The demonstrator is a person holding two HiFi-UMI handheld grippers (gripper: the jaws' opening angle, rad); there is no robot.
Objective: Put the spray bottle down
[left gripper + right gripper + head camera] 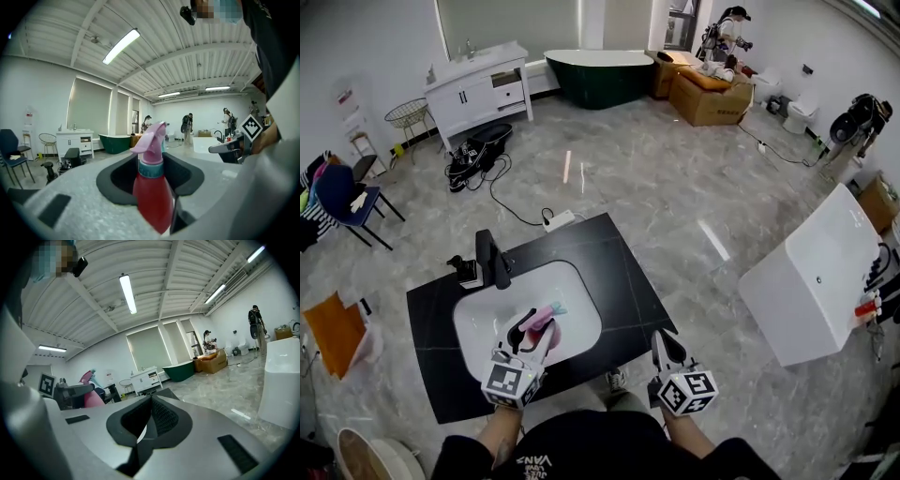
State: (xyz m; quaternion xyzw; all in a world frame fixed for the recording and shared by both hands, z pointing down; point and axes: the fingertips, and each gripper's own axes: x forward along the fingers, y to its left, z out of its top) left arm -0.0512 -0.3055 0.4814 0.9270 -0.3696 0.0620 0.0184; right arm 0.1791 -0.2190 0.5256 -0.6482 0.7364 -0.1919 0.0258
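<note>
Spray bottle (152, 187) upright between the left gripper's (531, 339) fingers, gripped. Dark pads (185, 176) against either side of the red body, just under the teal collar. Pink trigger head clear above the fingers, pointing to the far side.

From the head view: bottle (546, 317) over the near right part of the white basin (483, 323), nozzle toward the far right. Touching the basin or not: cannot tell.

Right gripper (667, 345) well right of the bottle, past the near right edge of the black counter (614, 267). Fingers closed tip to tip (149, 420), nothing between them.

Count:
- spray bottles: one
- grippers: two, each with a marker cube
- basins in the counter: one
- black faucets (493, 259): one, at the basin's far left rim
- green bathtubs (600, 75): one, far
- white vanities (478, 89): one, far left

Hidden or cut off:
- bottle's base lost behind the gripper body in the left gripper view
- bottle's lower body mostly covered by the fingers in the head view
- in the right gripper view, only the pink head and part of the body (91, 394) visible at left, the rest behind the left gripper
- label and liquid level not readable
</note>
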